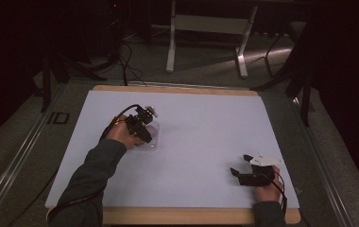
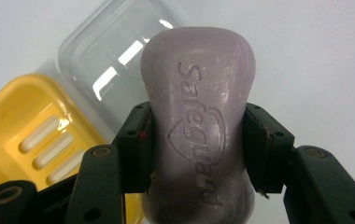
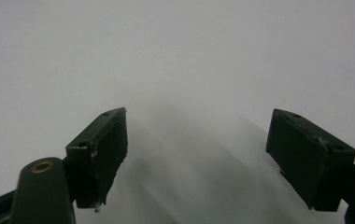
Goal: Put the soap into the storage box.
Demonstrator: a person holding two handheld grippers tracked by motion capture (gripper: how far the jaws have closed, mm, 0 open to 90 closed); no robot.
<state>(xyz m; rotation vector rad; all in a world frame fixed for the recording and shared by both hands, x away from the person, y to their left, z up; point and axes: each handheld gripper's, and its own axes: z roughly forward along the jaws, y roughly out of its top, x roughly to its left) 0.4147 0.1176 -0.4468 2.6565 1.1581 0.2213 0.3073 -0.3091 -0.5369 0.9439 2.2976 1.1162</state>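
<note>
In the high view, a white sheet point(image 1: 192, 142) covers the wooden desk point(image 1: 177, 216), and the person's forearms come in from the bottom edge. The left gripper point(image 1: 142, 125) sits left of the sheet's centre, held by the left hand point(image 1: 120, 135), and points toward a small clear container point(image 1: 150, 137) just beside it. What is between its fingers is too small to make out here. The right gripper point(image 1: 243, 170) rests low over the sheet near its front right corner, well apart from the left one, with the right hand point(image 1: 268, 189) behind it and its fingers spread apart.

In the left gripper view, the two black fingers point(image 2: 136, 140) are clamped on the sides of a pale purple soap bar point(image 2: 196, 126), which stands lengthwise between them and carries a stamped brand name and a shield mark. Behind the bar, on the white sheet, lies a yellow soap dish point(image 2: 21, 126) with slotted ribs, and a clear plastic lid point(image 2: 105, 51) lies just beside the dish, farther up.

In the right gripper view, the two black fingers point(image 3: 101, 149) stand wide apart with nothing between them, over bare white sheet with soft shadows under them.
</note>
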